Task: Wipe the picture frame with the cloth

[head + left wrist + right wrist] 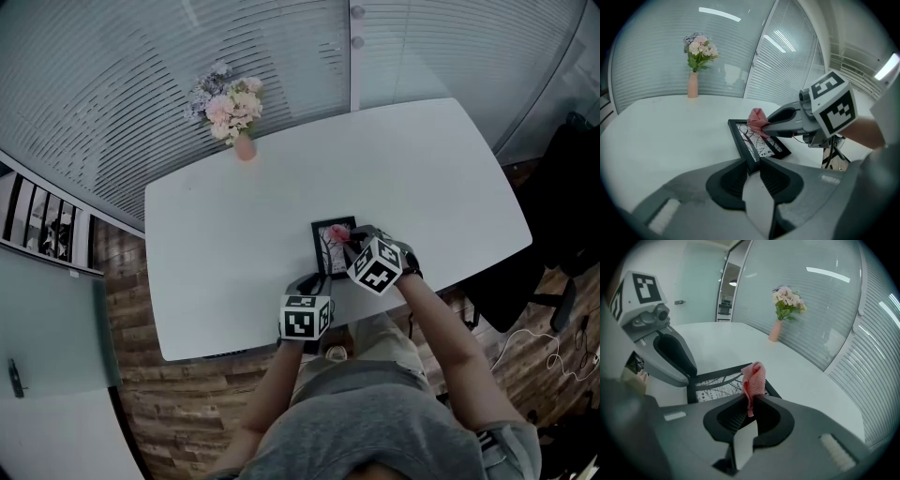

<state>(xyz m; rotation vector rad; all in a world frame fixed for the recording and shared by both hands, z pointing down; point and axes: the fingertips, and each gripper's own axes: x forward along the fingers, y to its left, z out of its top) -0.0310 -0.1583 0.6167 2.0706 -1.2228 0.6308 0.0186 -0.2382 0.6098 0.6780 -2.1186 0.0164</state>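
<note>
A black picture frame (330, 249) with a branch print lies flat near the table's front edge. My left gripper (752, 164) is shut on the frame's (761, 145) near corner and holds it down. A crumpled pink cloth (754, 376) sticks up from the jaws of my right gripper (750, 401), which is shut on it. In the head view the cloth (339, 232) rests over the frame's upper right part, with the right gripper (352, 241) coming in from the right. The left gripper (309, 286) comes in from the front.
A pink vase of flowers (232, 111) stands at the far left edge of the white table (422, 178). Slatted glass walls run behind the table. A dark chair (572, 197) stands at the right, and wooden floor shows beyond the table's edges.
</note>
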